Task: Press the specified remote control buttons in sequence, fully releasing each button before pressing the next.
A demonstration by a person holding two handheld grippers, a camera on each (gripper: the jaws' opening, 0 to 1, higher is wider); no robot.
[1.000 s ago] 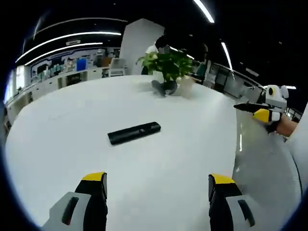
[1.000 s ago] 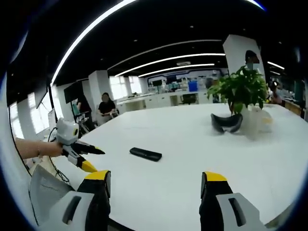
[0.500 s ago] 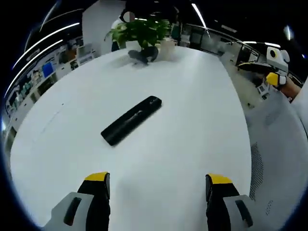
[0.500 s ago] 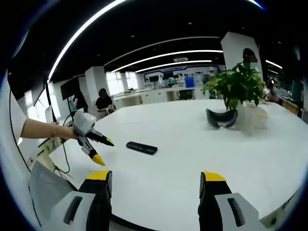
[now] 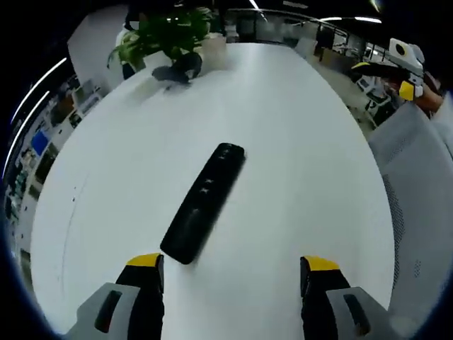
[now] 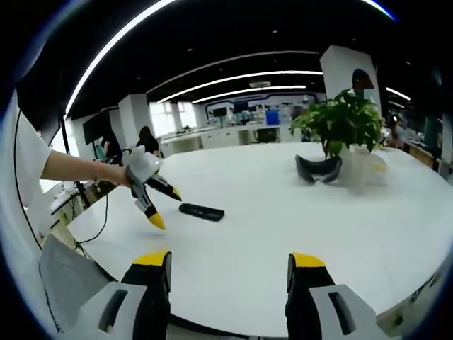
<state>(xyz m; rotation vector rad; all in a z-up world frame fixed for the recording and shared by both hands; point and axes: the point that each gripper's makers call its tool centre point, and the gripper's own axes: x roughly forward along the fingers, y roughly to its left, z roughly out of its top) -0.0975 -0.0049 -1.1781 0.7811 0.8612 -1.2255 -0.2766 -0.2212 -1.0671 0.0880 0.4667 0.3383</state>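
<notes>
The remote control [image 5: 204,202] lay flat on the white worktop [image 5: 297,156], a long black bar seen from above in the left gripper view, its near end just ahead of the left claw [image 5: 231,273] and closer to the left-hand jaw; small buttons showed along its top face, but no brand, label or lettering on it could be read. The left claw stood apart, yellow-tipped jaws wide, holding nothing and not touching the remote; in the right gripper view it [image 6: 165,205] hung just above the worktop at the remote's [image 6: 201,211] near end, held out on a bare forearm [image 6: 78,167], jaws spread.

The right claw [image 6: 228,271] was likewise apart and empty, well back from the remote at the worktop's edge; in the left gripper view it [image 5: 386,69] appeared far off beyond the rim.

At the far side of the worktop stood a potted plant [image 6: 341,124] with a dark curved object [image 6: 317,168] resting just beside it — type not determinable. A seated person [image 6: 148,141] was visible in the background; no signage there was legible.
</notes>
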